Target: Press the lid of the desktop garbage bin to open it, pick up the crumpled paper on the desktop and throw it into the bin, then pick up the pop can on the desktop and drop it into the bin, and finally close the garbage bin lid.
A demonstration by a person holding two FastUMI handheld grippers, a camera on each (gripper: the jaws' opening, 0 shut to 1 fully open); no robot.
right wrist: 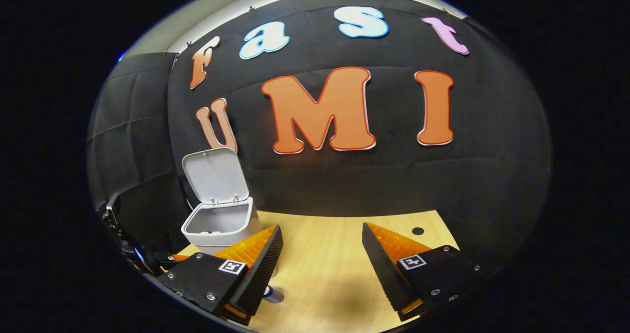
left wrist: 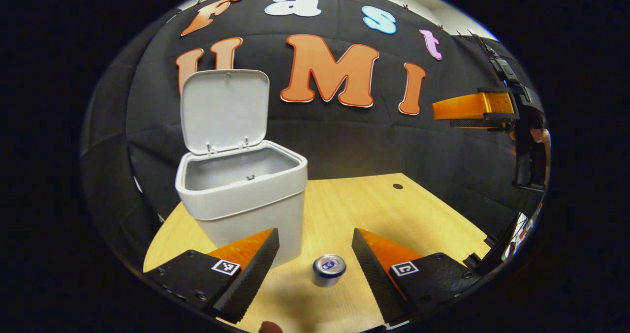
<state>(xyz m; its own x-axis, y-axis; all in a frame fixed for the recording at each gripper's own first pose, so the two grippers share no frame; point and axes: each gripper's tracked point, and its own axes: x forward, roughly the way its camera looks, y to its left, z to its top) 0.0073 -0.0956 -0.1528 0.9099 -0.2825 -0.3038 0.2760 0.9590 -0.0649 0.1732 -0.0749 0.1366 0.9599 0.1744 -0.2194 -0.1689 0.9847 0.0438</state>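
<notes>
Can between left tool (spread)

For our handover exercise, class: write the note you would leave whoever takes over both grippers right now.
Left gripper: open, empty, aimed at the small silver pop can standing upright on the pale wooden desktop.
Right gripper: open, empty, held off to the side.
Grey plastic garbage bin: left of the can, its hinged lid up.
Done: lid opened; no crumpled paper visible on the desktop.
Left: grasp the can, drop it in, close the lid.
</notes>
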